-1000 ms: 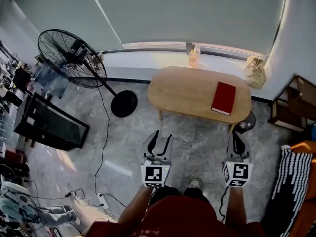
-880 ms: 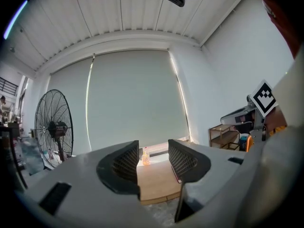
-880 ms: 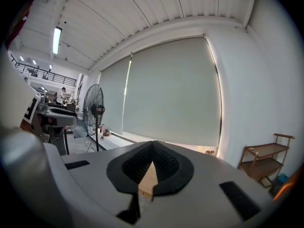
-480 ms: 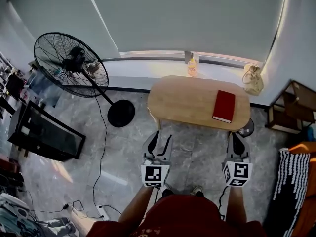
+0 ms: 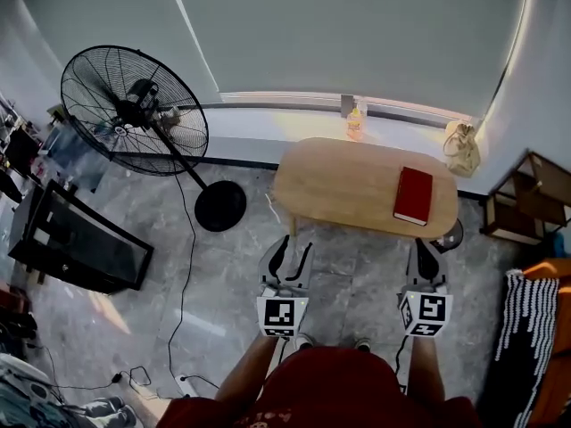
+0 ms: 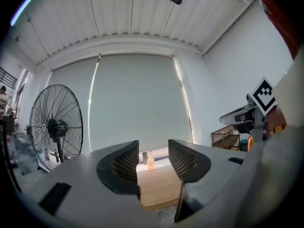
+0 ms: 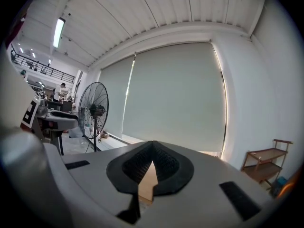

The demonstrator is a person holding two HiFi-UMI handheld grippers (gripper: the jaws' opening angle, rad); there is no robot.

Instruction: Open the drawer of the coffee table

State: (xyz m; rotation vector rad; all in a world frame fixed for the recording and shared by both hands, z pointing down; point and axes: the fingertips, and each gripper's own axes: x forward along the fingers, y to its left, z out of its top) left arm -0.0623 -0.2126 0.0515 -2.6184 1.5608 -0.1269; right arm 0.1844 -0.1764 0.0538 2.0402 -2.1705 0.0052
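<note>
Presently my left gripper (image 5: 287, 250) is held with jaws apart, empty; my right gripper (image 5: 426, 252) has its tips together, also empty. Ahead, near both, stands the coffee table (image 5: 348, 181), a red book (image 5: 413, 196) on its right end. Beyond, a bottle (image 5: 356, 123) on the window sill (image 5: 259, 121); a pedestal fan (image 5: 134, 101) stands left.

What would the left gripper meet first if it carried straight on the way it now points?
Probably the coffee table, whose left part shows between the left gripper's open jaws, with only floor before it. It might instead pass over the top toward the bottle on the sill; depth is unclear.
</note>
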